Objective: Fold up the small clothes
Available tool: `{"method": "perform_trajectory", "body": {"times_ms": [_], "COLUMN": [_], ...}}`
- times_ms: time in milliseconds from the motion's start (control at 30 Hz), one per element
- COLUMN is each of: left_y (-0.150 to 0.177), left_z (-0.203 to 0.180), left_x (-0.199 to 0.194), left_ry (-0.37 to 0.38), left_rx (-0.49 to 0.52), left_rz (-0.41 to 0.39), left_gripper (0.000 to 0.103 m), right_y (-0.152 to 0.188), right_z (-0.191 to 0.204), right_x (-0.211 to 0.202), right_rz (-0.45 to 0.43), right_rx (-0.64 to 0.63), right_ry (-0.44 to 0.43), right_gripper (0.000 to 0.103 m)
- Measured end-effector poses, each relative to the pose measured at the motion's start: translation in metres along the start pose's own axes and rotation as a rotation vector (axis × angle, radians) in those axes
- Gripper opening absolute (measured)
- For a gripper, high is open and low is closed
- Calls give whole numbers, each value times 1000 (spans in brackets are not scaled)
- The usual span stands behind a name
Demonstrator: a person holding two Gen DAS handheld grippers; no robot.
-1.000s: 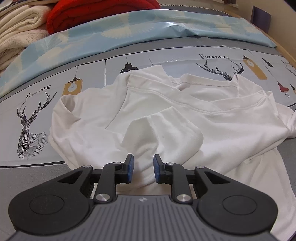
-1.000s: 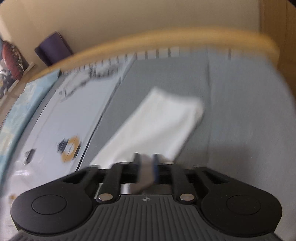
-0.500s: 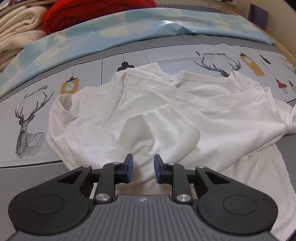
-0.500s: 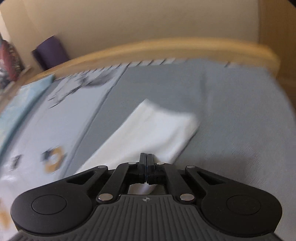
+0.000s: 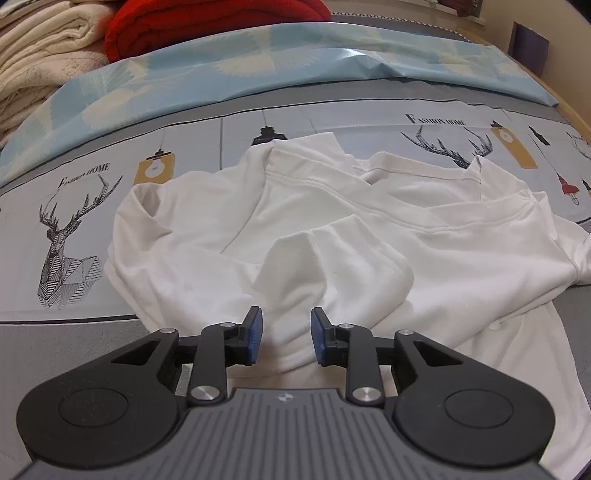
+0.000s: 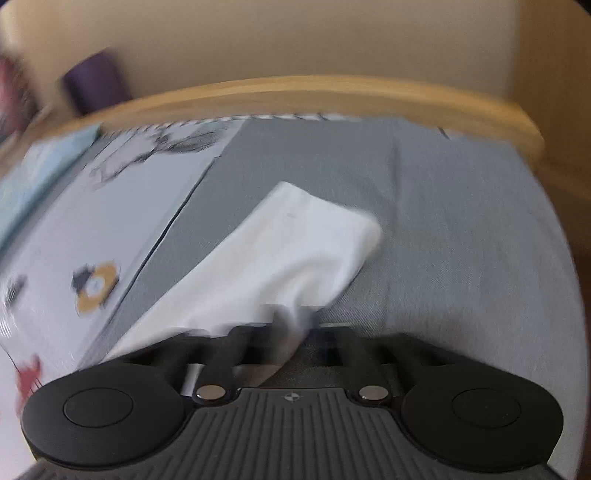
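A crumpled white shirt (image 5: 332, 229) lies on the printed bedsheet (image 5: 74, 206), its collar and folds bunched in the middle. My left gripper (image 5: 286, 341) is open, its blue pads either side of a raised fold at the shirt's near edge. In the right wrist view a white sleeve (image 6: 280, 258) stretches across the grey sheet (image 6: 461, 236). My right gripper (image 6: 295, 325) is blurred by motion, with the sleeve cloth running in between its fingers; the jaws' gap is not readable.
Folded cream blankets (image 5: 40, 62) and a red one (image 5: 207, 22) are stacked at the far left. A pale blue cover (image 5: 258, 62) lies behind the shirt. A wooden bed frame (image 6: 314, 92) curves past the sheet, a purple object (image 6: 96, 81) beyond it.
The left gripper has crept slightly closer to the shirt's near fold, still open. The right gripper shut on the sleeve half a second ago and is now moving, blurring the view.
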State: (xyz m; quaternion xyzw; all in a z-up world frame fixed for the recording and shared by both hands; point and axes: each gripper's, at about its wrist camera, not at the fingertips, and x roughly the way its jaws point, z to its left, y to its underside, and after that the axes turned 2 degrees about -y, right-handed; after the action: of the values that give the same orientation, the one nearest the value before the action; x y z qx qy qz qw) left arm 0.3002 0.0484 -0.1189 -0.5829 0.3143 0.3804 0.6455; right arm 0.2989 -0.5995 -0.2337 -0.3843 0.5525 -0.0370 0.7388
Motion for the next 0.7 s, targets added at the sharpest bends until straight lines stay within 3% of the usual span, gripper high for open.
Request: {"method": "perform_trajectory", "body": {"times_ms": [100,200,300,367,400,467,533,600,667,700], "left_y": [0,-1,-3,-4,-4,-3,-1,2,2,-1], "left_z": [9,13,8,-1,-7,-22,-40,-50,-46,-39], "left_x": [3,9,20,27,30,36,49,60,62,59], "left_ry": [19,83,139,184,207,250,224,150,110,100], "left_rx": [-37,-82,-103,-101,-94,-60,6,60,66,47], "left_rz": [-5,-13,-26,-27,-28,-40,-4,12,4,9], "left_gripper": [32,34,36,42,45,62,63,47,10,8], "right_y": [-4,-8,-7,-8,-9,-12,-17,-20,-18,-16], "right_z": [-5,-10,-7,1,5,15,26,40,59,69], "right_x": [5,6,1,-11,-19,-38,-60,-84,-110,-121], "right_rz": [-22,-53,-56,-83,-107,-156,-190,-183,-134,-103], "right_rx": [-23,-26,-22,-42,-50,-67,-63,-65,-88,-103], "right_ry": [27,114,147,170,180,188,142,34,-104,-156], "right_gripper": [5,5,13,31,33,33,34,35,42,43]}}
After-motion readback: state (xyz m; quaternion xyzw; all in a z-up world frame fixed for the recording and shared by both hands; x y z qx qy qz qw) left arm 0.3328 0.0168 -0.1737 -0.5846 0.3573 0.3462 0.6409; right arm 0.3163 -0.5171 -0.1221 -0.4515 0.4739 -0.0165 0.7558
